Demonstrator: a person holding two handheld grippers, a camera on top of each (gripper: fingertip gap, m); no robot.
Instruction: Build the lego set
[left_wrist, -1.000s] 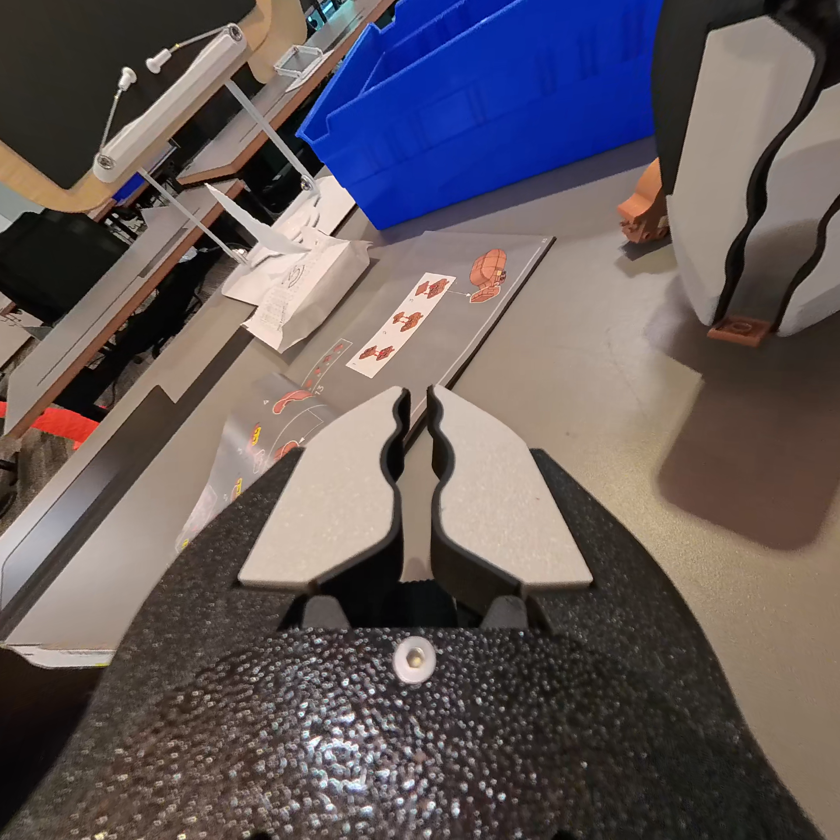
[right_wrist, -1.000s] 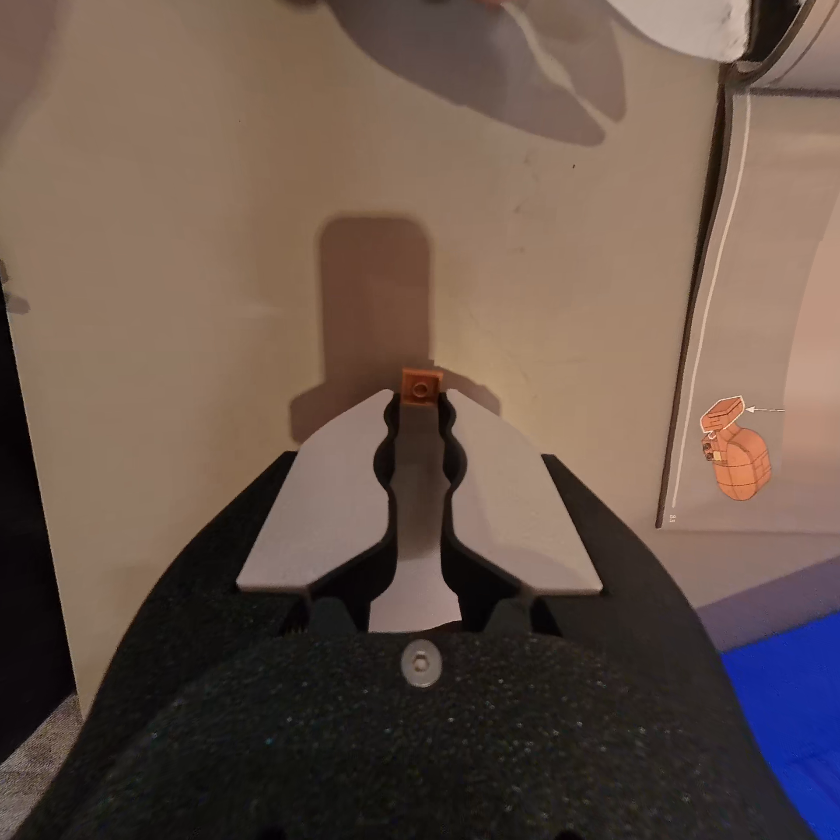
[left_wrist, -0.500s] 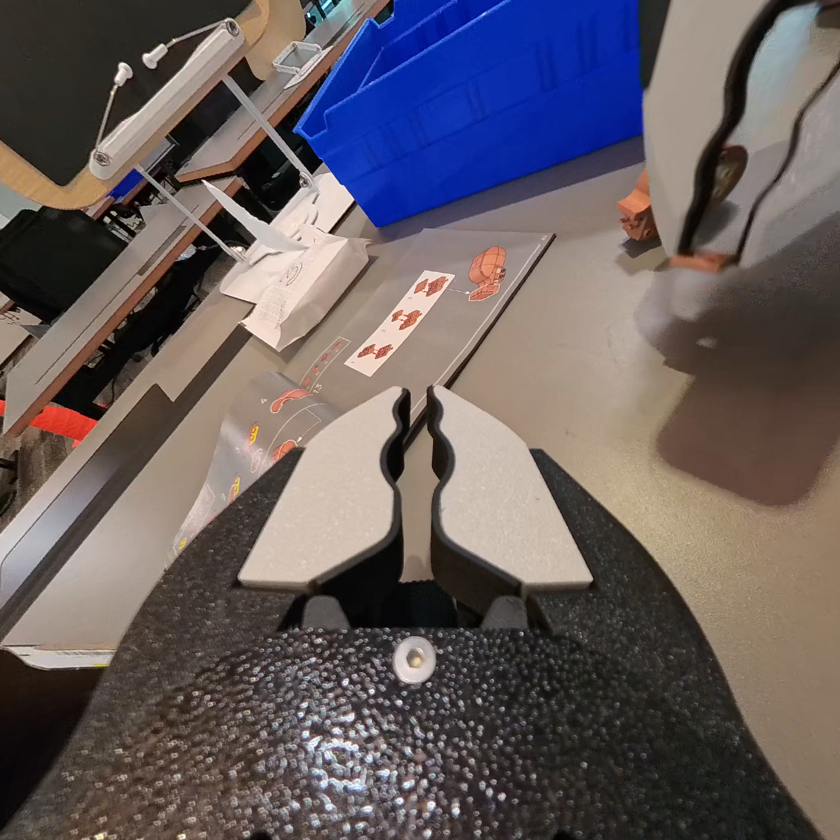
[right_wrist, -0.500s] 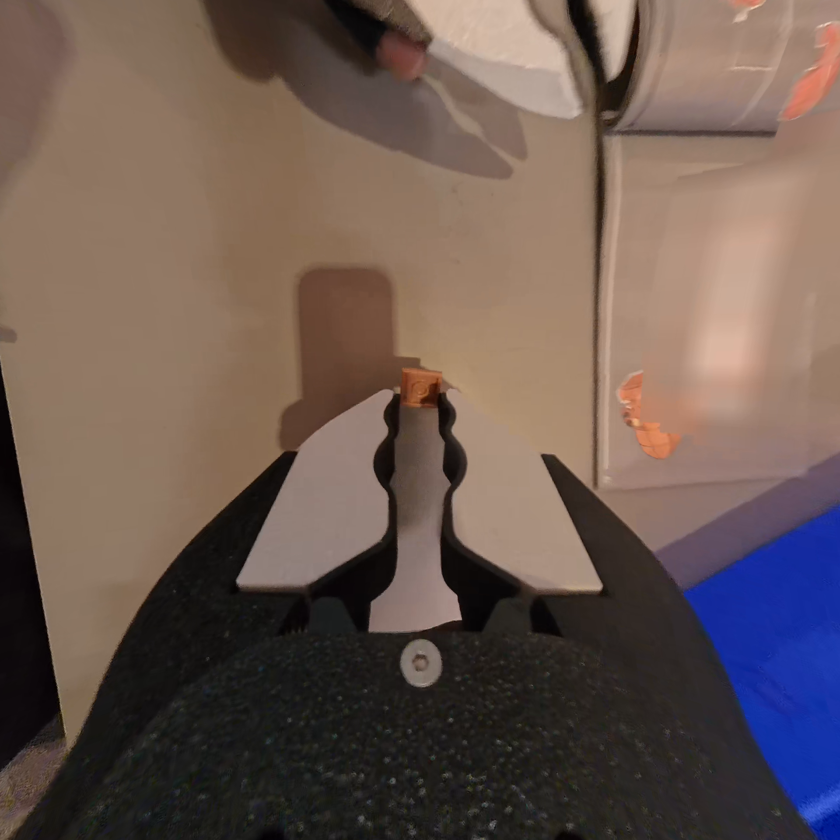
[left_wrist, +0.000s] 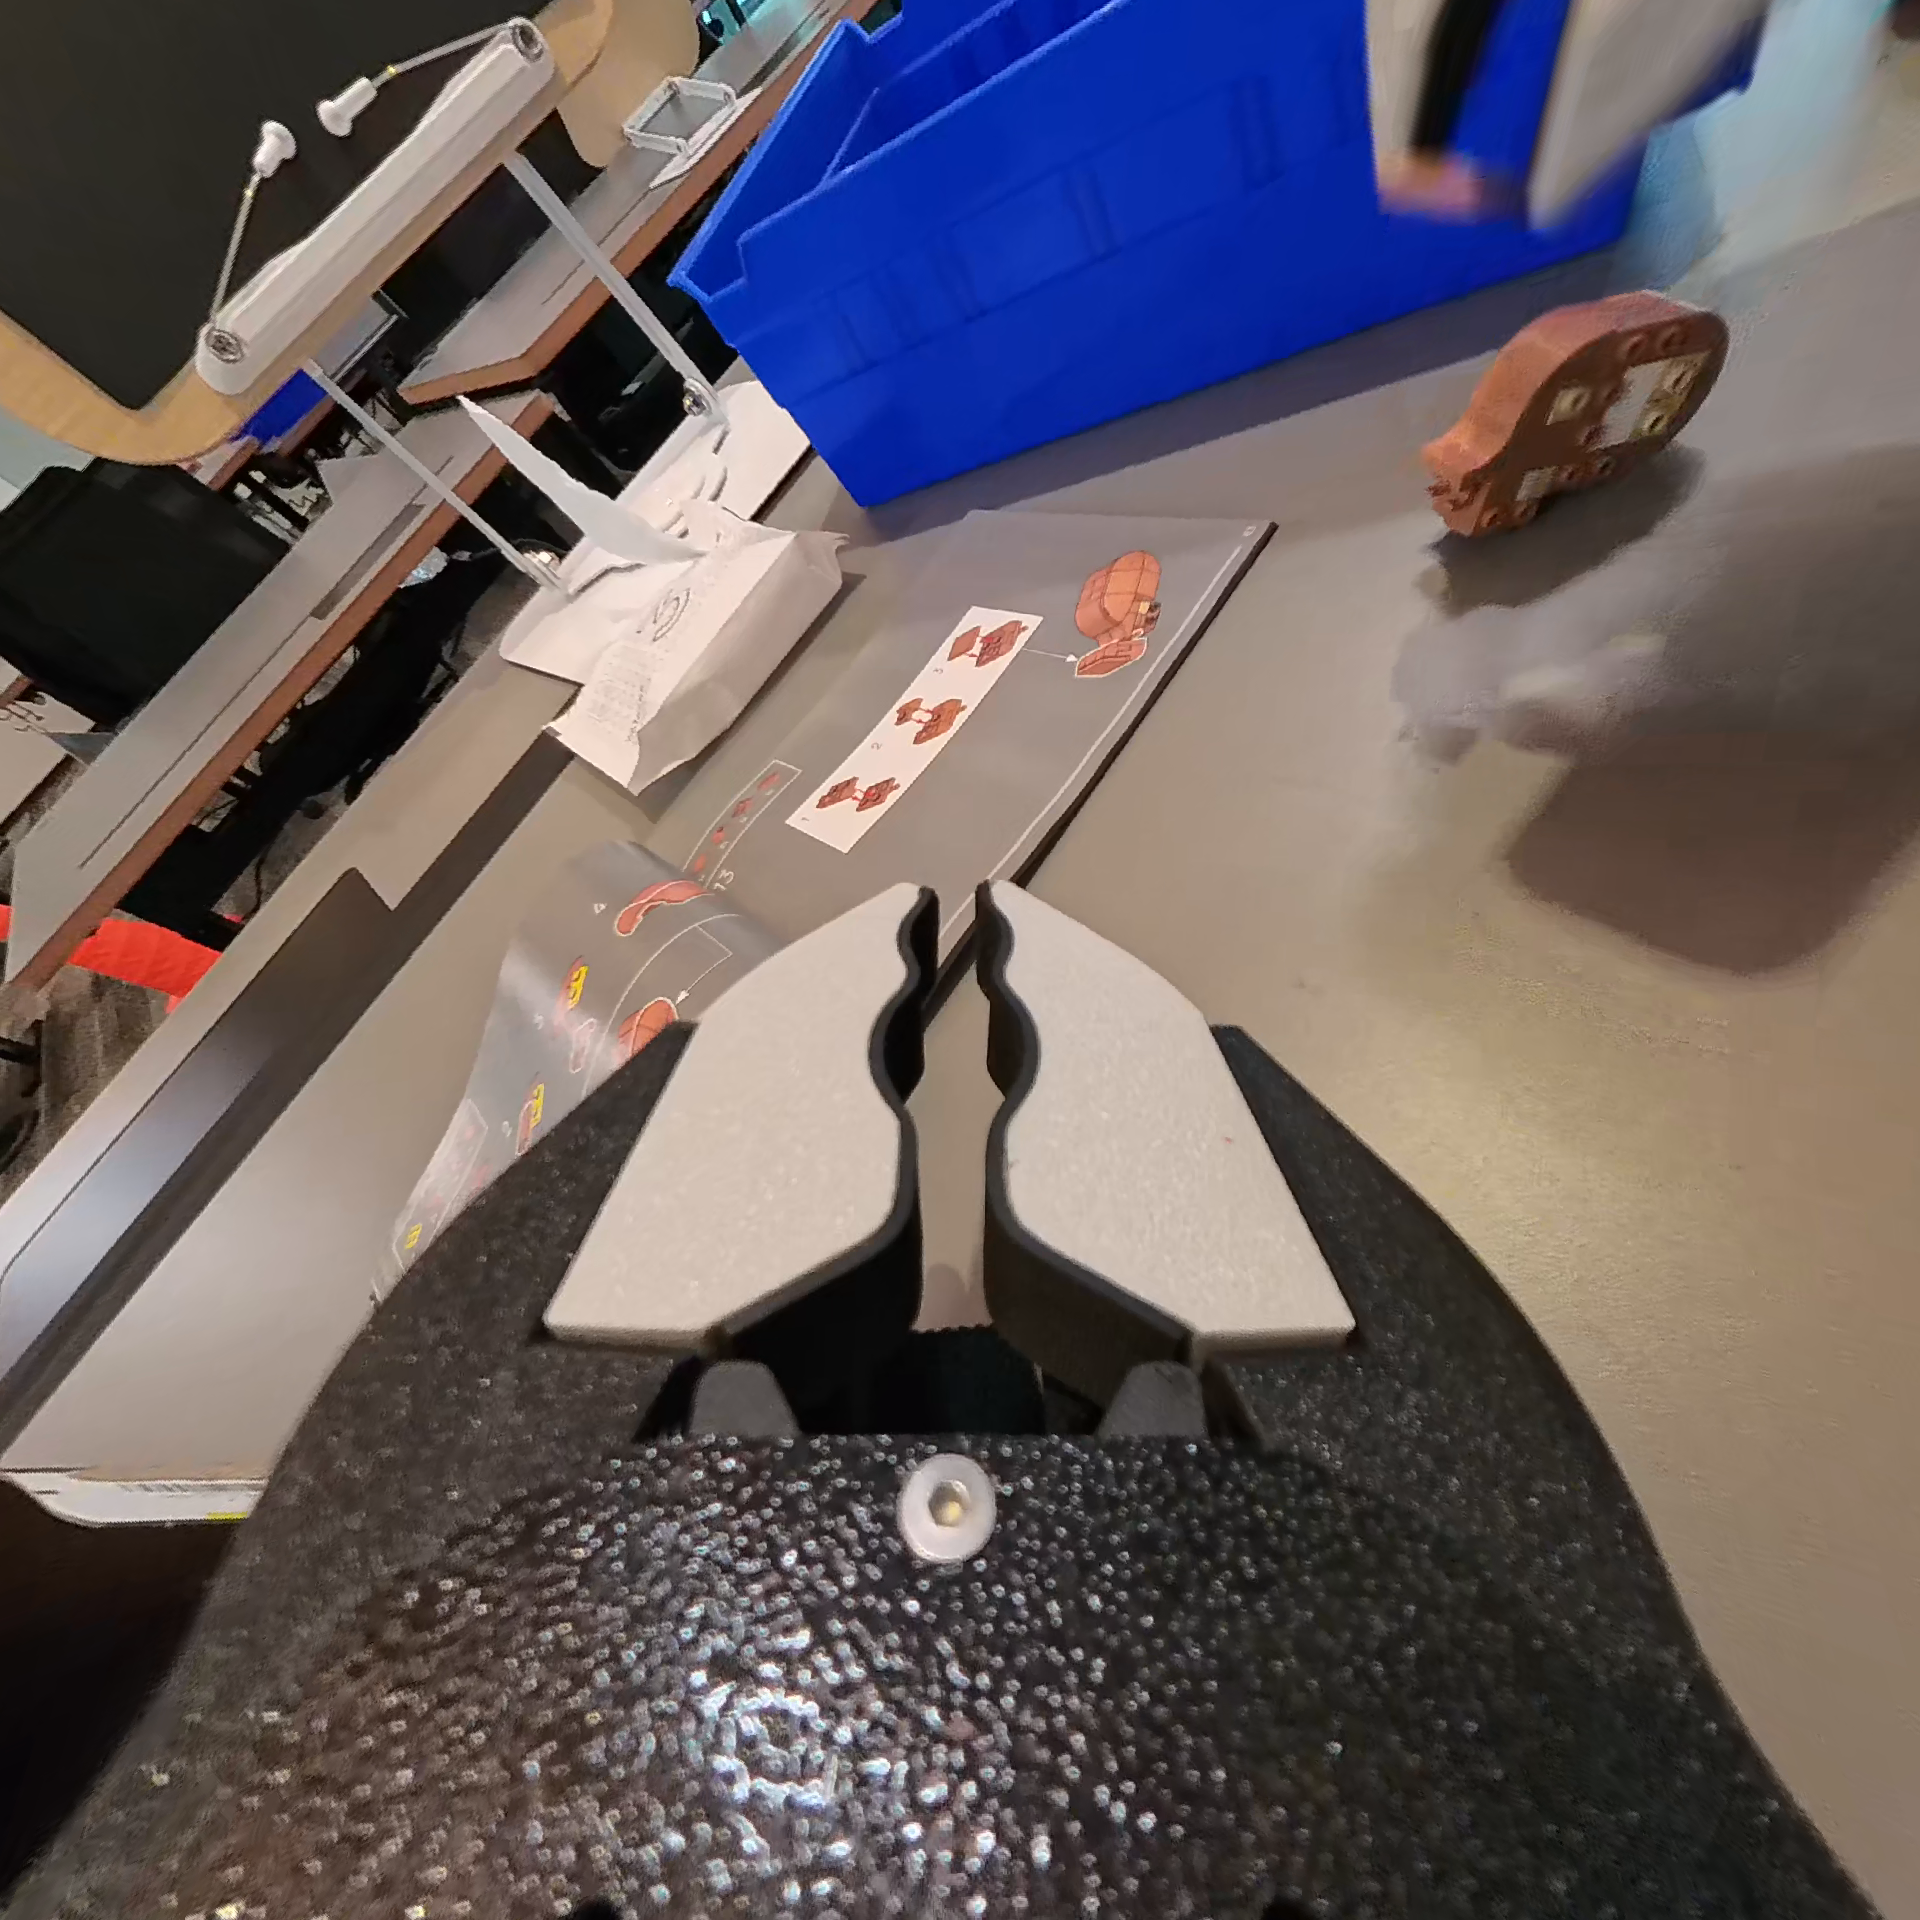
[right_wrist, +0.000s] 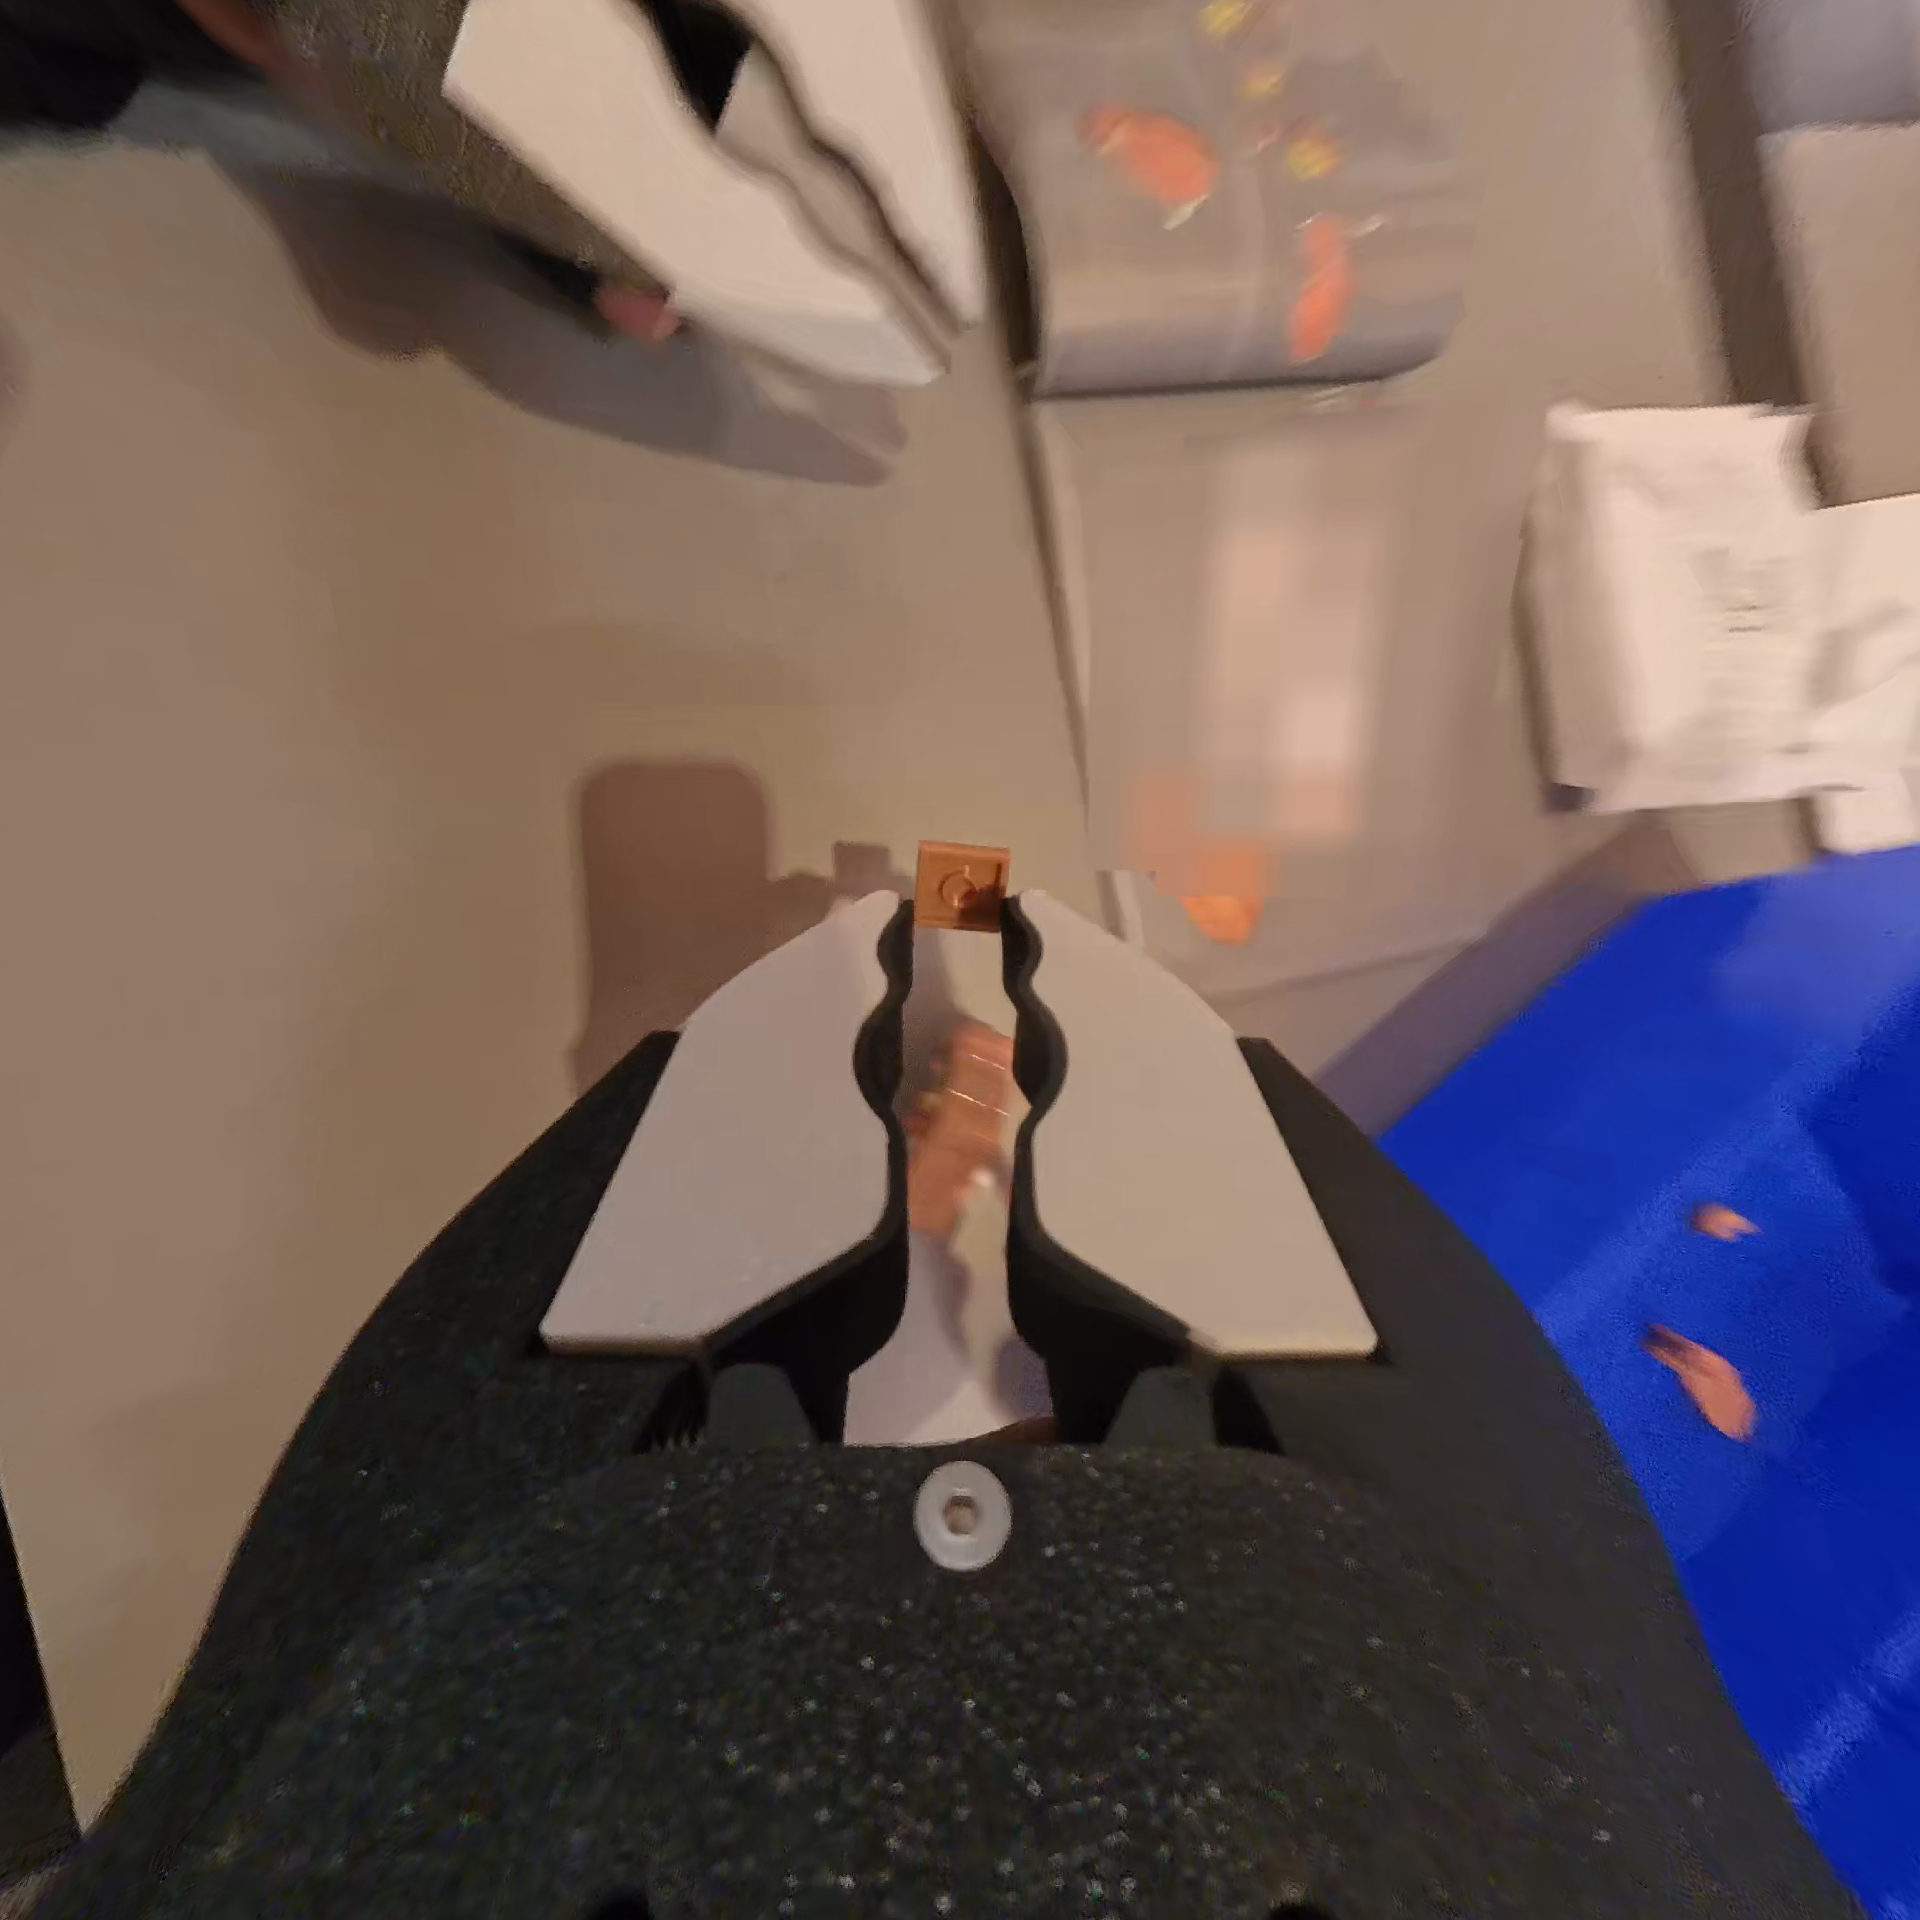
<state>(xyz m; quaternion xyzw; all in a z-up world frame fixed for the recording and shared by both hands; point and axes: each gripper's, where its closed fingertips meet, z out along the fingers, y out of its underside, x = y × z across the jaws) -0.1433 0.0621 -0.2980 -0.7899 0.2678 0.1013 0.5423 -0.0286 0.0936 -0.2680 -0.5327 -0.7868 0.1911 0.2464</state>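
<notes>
Left claw: nearly closed, only a thin slit between the two grey fingers, nothing in it. Hovering low over the grey bench, tips right above the near edge of the picture sheet. Sheet lying flat and open, most likely so the little building pictures can be looked at while working. Beside it a white paper bag, torn open, probably the bag the pieces came in.

Right claw: clenched on a small orange-brown square piece. Both fingertips pressed against its two sides, piece pinched at the very tips and sticking out in front. Held that way, the flat face with its round bump stays free, which looks handy for pressing it onto something. Same claw also in the left view, high up and blurry, in front of the blue bin.

Brown lumpy model: lying on its side on the bench, near the blue bin, well apart from the left claw. Light patches and round holes on the side facing up. Not touched by either claw.

A few orange bits in the blue bin, too blurry to tell apart.
</notes>
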